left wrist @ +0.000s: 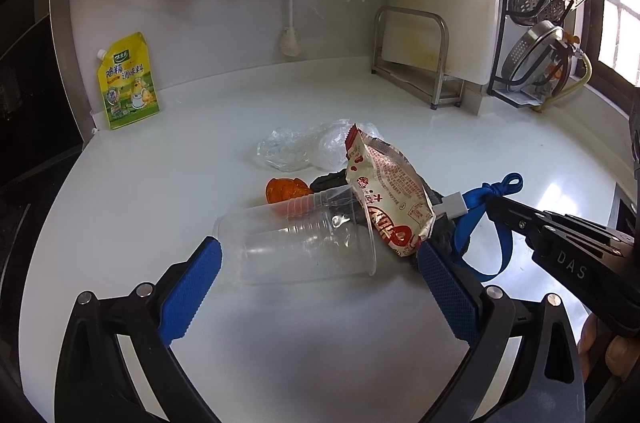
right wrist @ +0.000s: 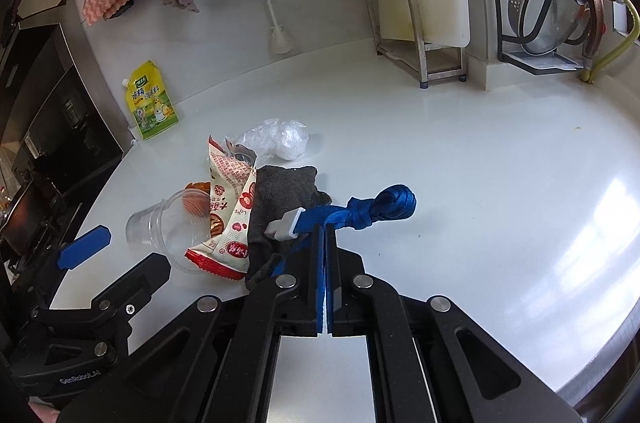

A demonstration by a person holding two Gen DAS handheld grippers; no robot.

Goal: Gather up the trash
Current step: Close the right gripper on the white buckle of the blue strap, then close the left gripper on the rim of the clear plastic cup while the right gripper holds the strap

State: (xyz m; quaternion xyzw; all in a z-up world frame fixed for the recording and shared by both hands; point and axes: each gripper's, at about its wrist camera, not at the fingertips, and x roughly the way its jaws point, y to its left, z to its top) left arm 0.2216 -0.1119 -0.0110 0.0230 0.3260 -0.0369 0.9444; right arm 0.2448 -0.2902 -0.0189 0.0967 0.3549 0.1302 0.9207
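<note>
Blue pads sit on the fingers of both tools. The left gripper (left wrist: 318, 265) is nearest, low over the white surface (left wrist: 400, 127). Its fingers are spread wide apart, one on each side of the clear plastic cup (left wrist: 304, 243). The cup lies on its side, and the pads look very close to it, but I cannot tell if they touch it yet.

The right gripper (right wrist: 325, 233) has its fingers pressed together on a blue strap (right wrist: 360, 211). The strap has a knot near its end and a small white clip (right wrist: 284, 227). It is lifted a little above the pile.

The trash is all in one heap in the middle of the surface. Just behind the cup's open mouth is a red and white snack wrapper (left wrist: 390, 191), leaning on a dark grey cloth (right wrist: 284, 195). Something orange (left wrist: 286, 191) sits beside the cup's bottom. A bit farther back is a crumpled clear plastic bag (left wrist: 304, 149).

I think the step now is picking up pieces from the heap. The strap is already caught. Next, the left fingers would need to close gently on the cup, since thin plastic can squash or slip away.

Far back by the wall stand a yellow seasoning pouch (left wrist: 128, 83) and a metal rack (left wrist: 416, 63). These do not look like trash.
</note>
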